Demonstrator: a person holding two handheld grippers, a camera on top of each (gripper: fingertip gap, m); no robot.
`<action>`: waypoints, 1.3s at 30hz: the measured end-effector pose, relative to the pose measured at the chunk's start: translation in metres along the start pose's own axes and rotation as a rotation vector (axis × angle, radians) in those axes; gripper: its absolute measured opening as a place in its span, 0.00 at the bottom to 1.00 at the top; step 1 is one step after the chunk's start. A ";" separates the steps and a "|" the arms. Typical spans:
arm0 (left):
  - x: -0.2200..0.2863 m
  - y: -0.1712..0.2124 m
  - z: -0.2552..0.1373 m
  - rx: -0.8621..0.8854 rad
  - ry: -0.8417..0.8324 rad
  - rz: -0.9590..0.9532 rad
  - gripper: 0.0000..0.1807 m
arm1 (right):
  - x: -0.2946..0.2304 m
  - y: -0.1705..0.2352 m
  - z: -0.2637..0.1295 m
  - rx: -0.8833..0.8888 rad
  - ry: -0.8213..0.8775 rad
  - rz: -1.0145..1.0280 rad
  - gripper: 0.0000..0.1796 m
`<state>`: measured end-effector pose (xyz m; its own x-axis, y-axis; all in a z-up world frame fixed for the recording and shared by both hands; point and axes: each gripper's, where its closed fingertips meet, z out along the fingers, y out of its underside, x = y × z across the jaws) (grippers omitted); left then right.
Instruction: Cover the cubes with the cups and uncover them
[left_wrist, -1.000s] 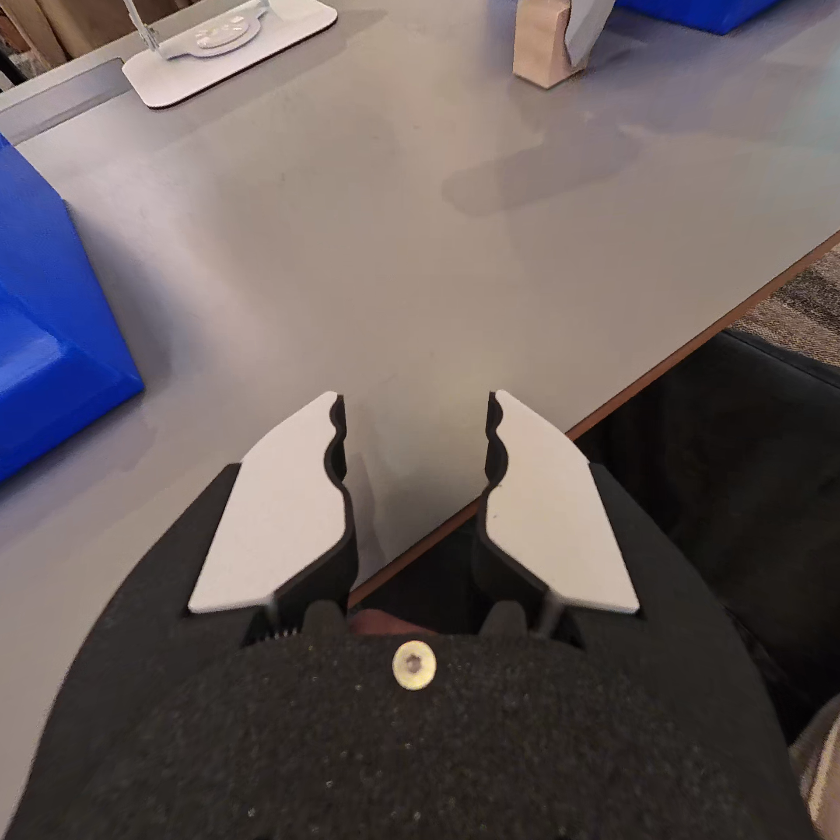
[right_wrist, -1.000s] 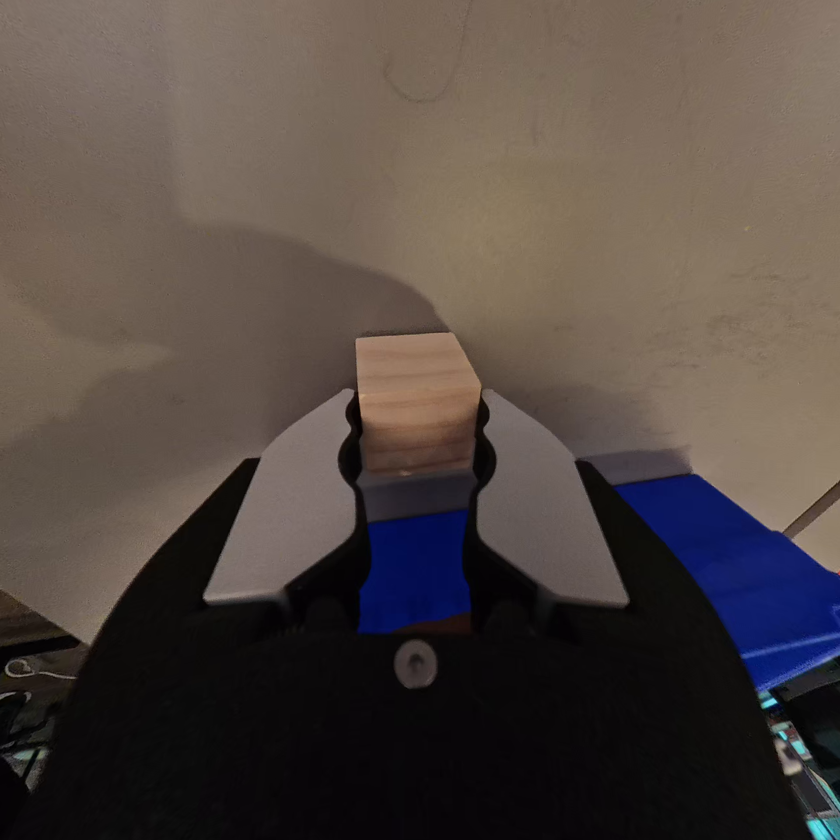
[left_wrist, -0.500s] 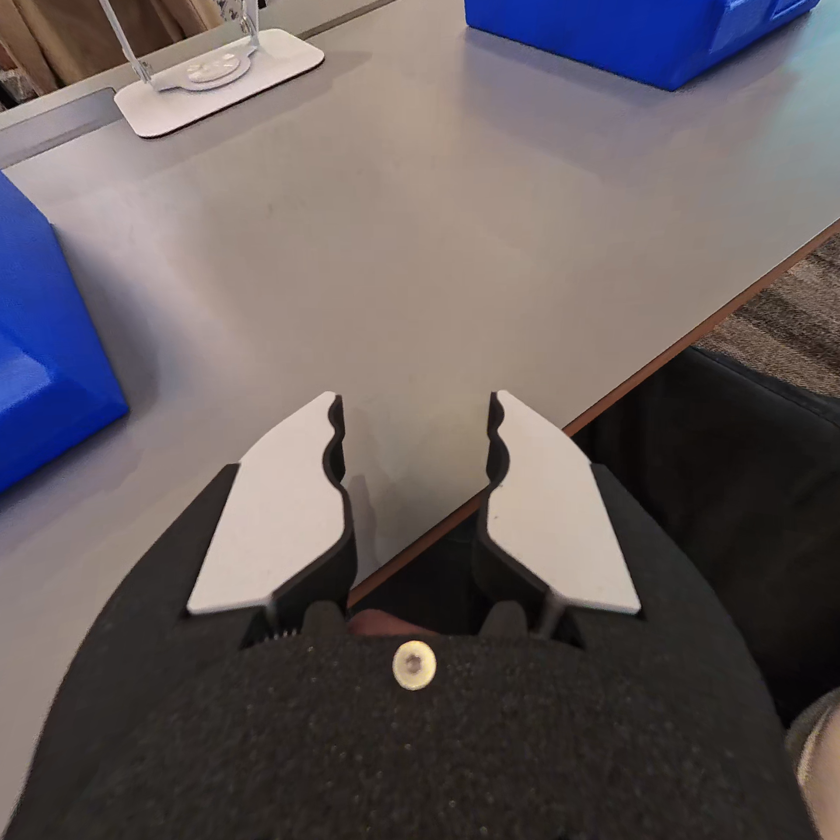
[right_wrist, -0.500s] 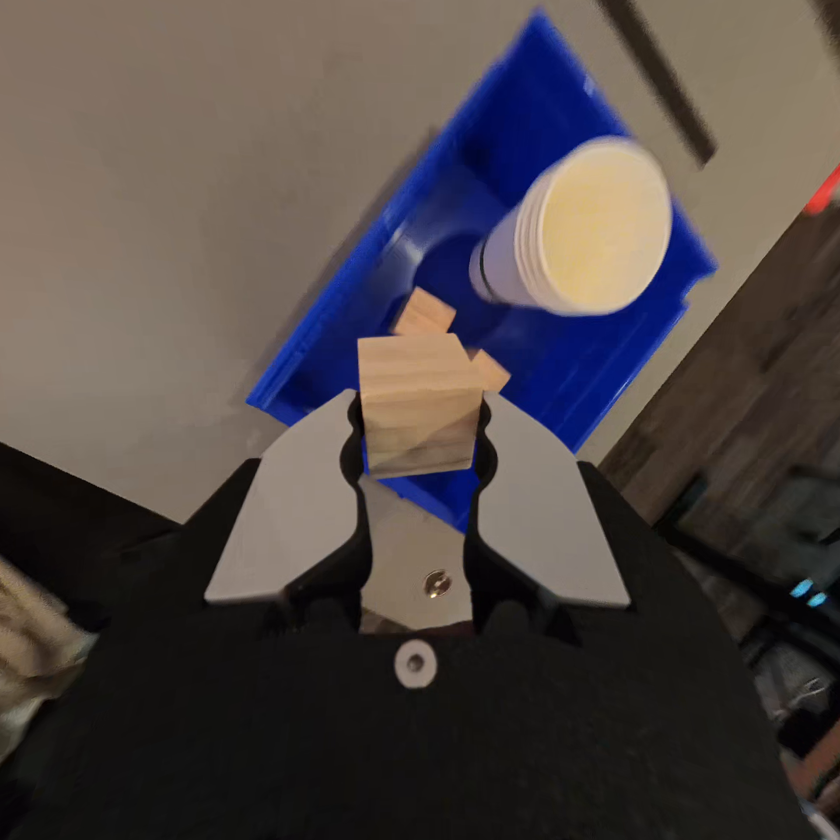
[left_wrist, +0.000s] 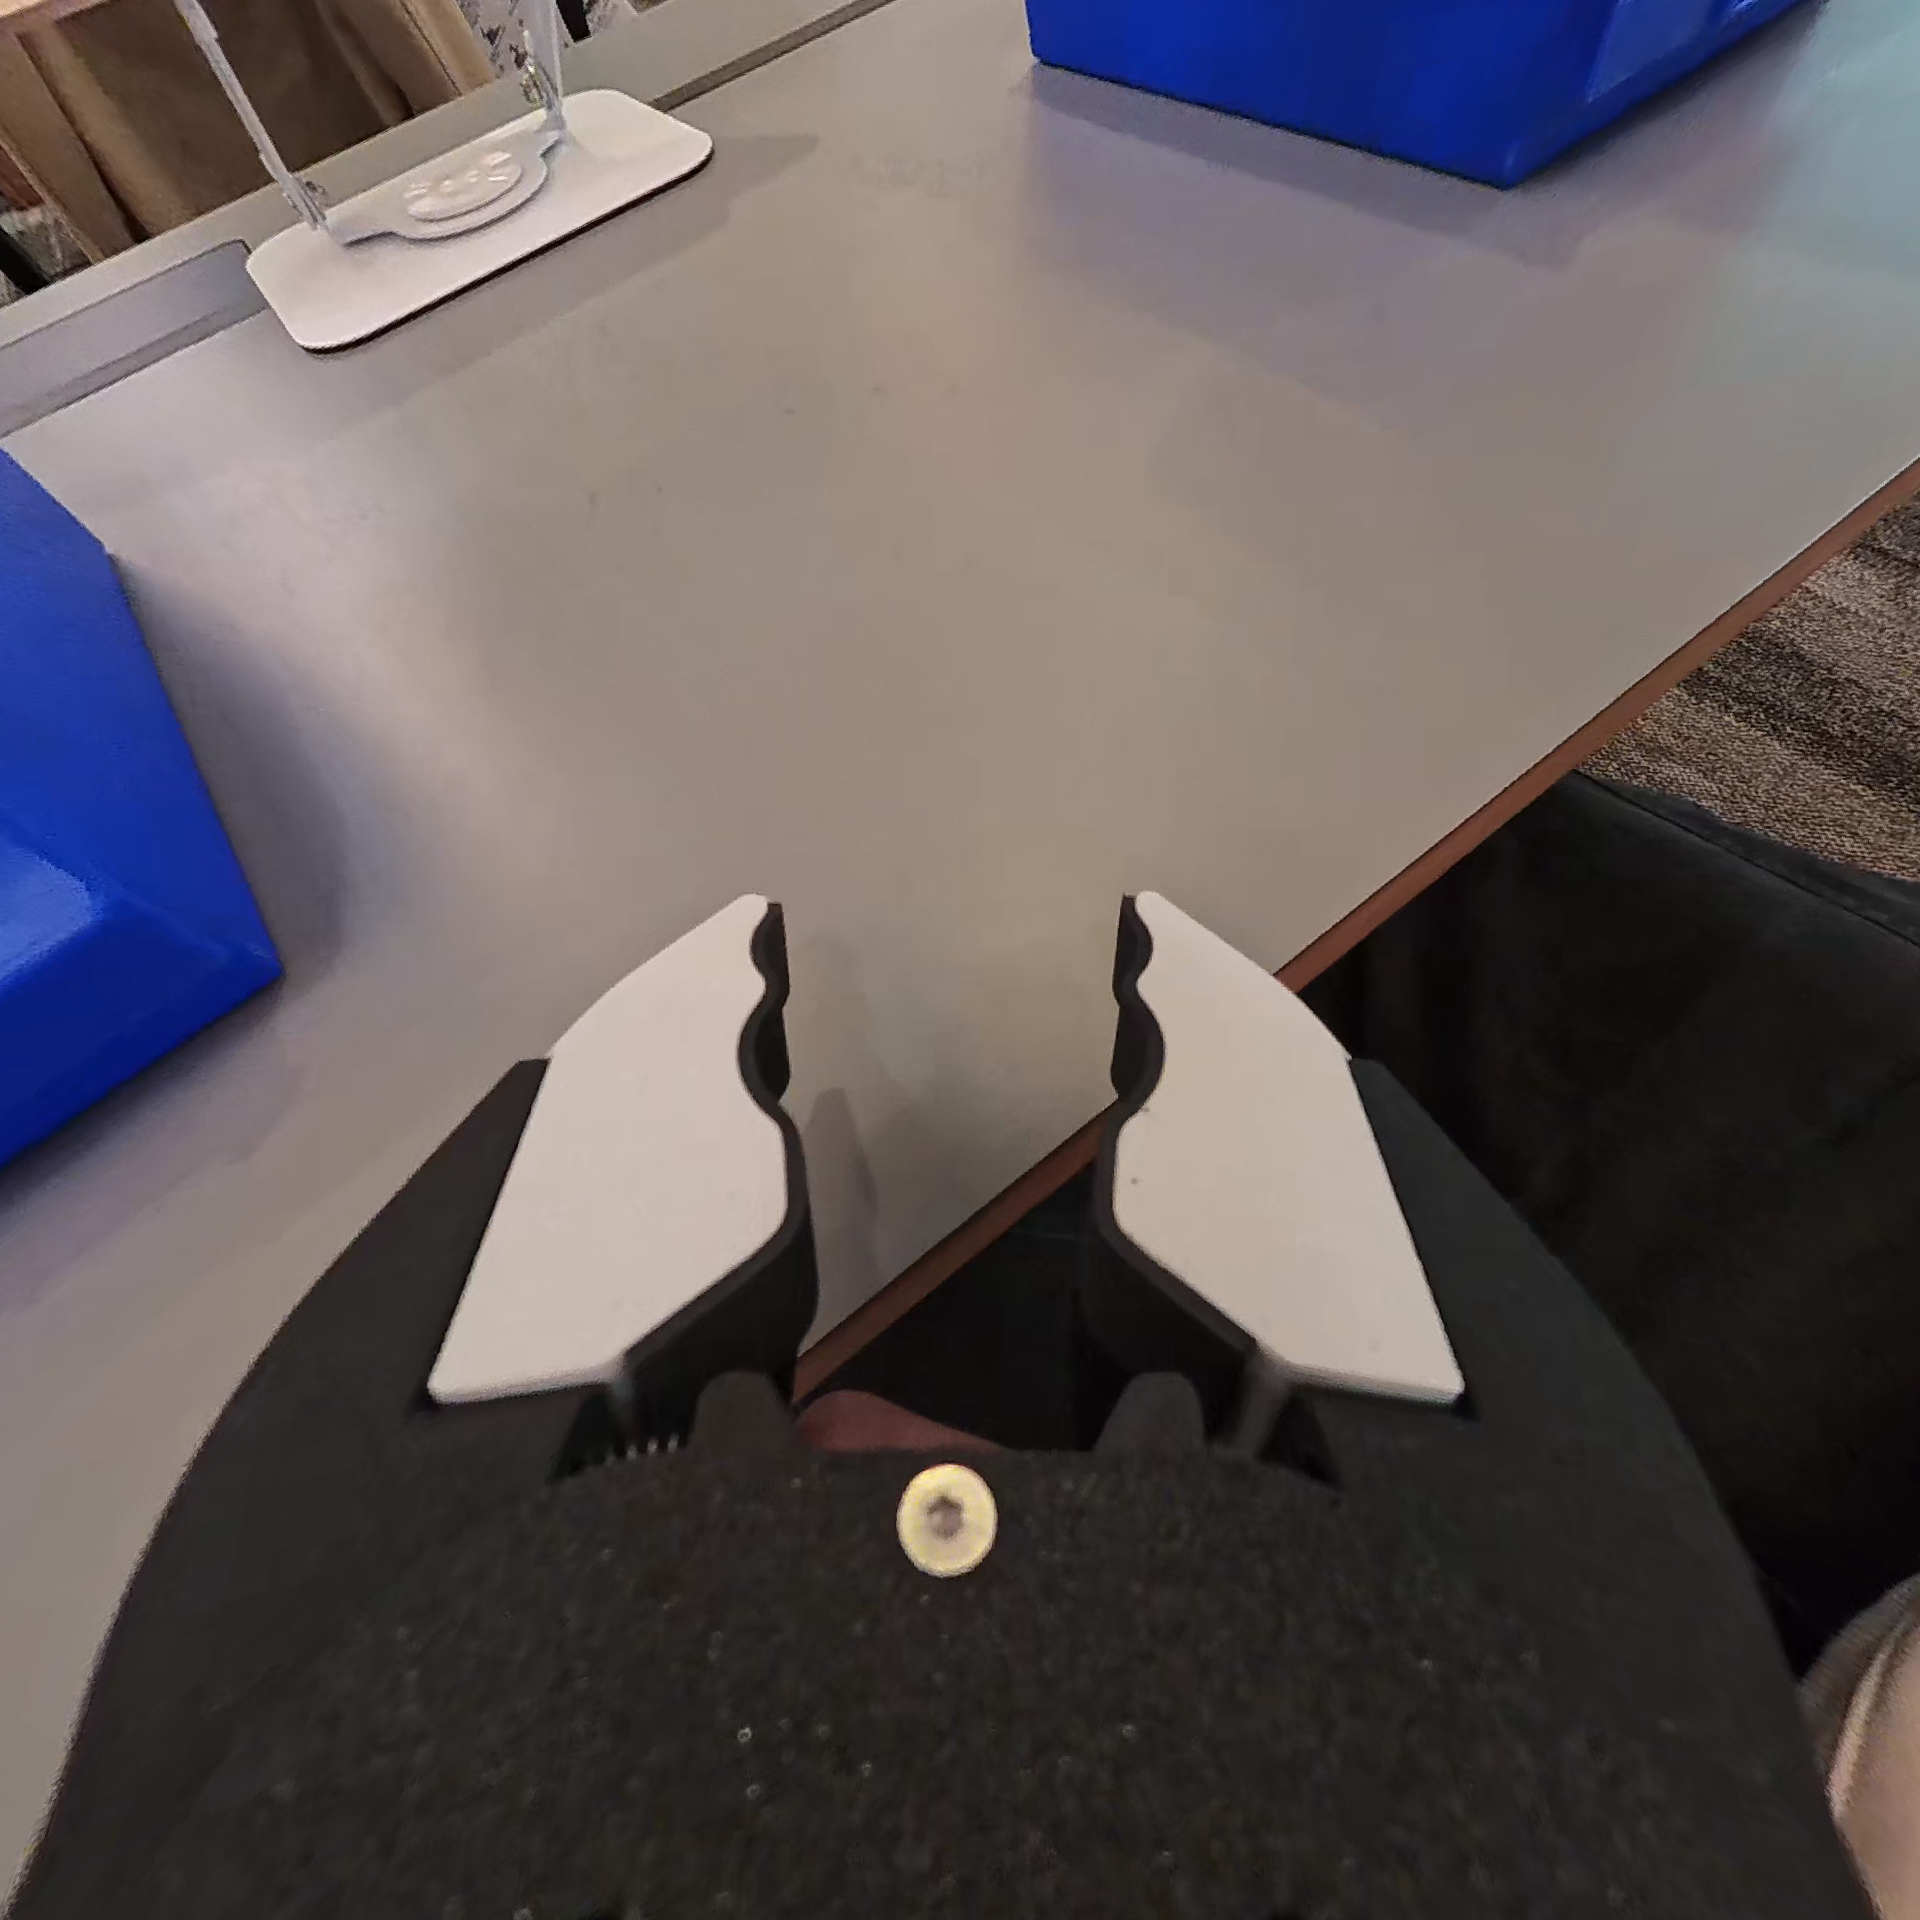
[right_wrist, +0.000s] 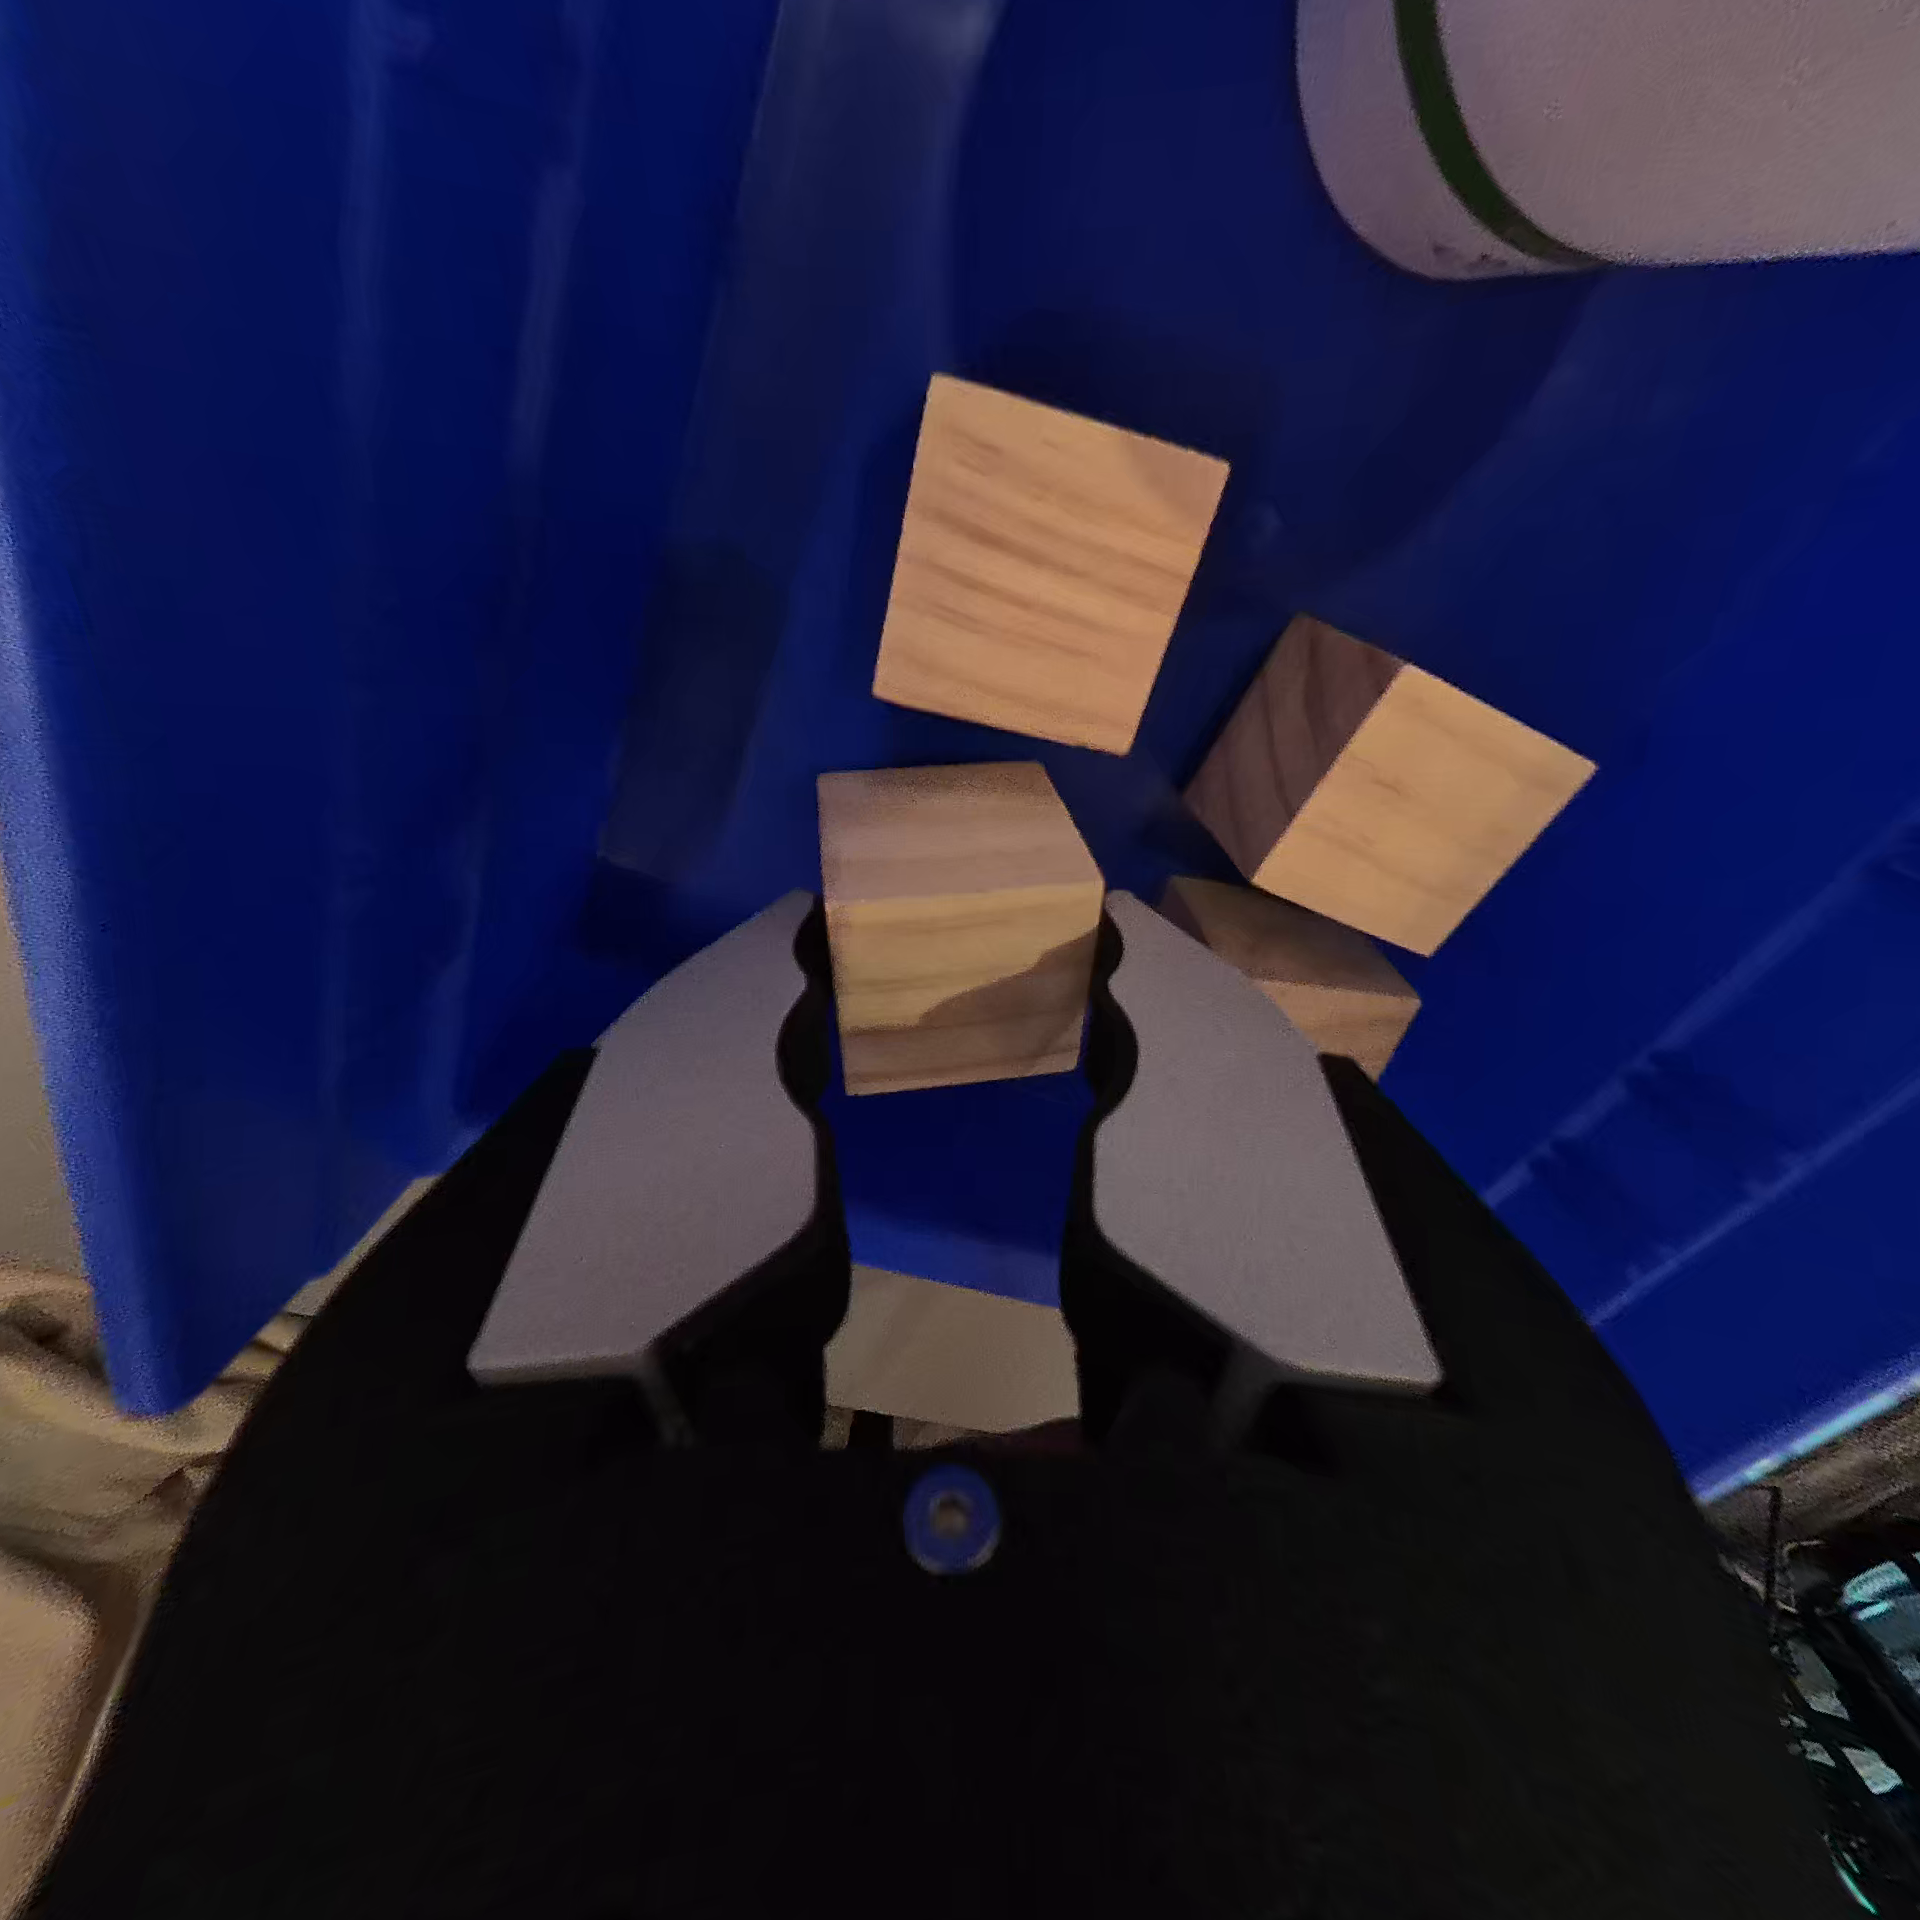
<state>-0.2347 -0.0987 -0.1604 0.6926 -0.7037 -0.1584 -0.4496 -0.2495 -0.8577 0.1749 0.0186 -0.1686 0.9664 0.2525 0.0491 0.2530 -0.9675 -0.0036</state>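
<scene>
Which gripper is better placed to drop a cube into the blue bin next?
The right. The right gripper is shut on a wooden cube inside the blue bin, just above three loose cubes. The left gripper is open and empty over the grey table.

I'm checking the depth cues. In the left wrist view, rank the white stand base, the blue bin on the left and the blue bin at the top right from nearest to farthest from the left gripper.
From the left gripper, which is open and empty:
1. Blue bin on the left, at the left edge.
2. and 3. White stand base, far left, and blue bin at the top right: too close to call.
</scene>
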 end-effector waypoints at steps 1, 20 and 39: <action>-0.001 0.001 0.000 -0.002 -0.001 -0.003 0.33 | 0.000 -0.002 0.003 -0.004 -0.006 0.006 0.26; -0.018 -0.003 -0.009 0.045 -0.061 -0.053 0.33 | -0.057 0.013 -0.201 0.898 -0.058 -0.092 0.32; -0.046 -0.022 -0.034 0.258 -0.324 -0.157 0.32 | -0.229 0.089 -0.071 1.492 -0.081 0.076 0.28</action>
<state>-0.2760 -0.0828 -0.1180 0.9007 -0.4157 -0.1261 -0.1976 -0.1337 -0.9711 -0.0271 -0.1264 -0.1097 0.9663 0.2522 -0.0520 -0.0314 -0.0849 -0.9959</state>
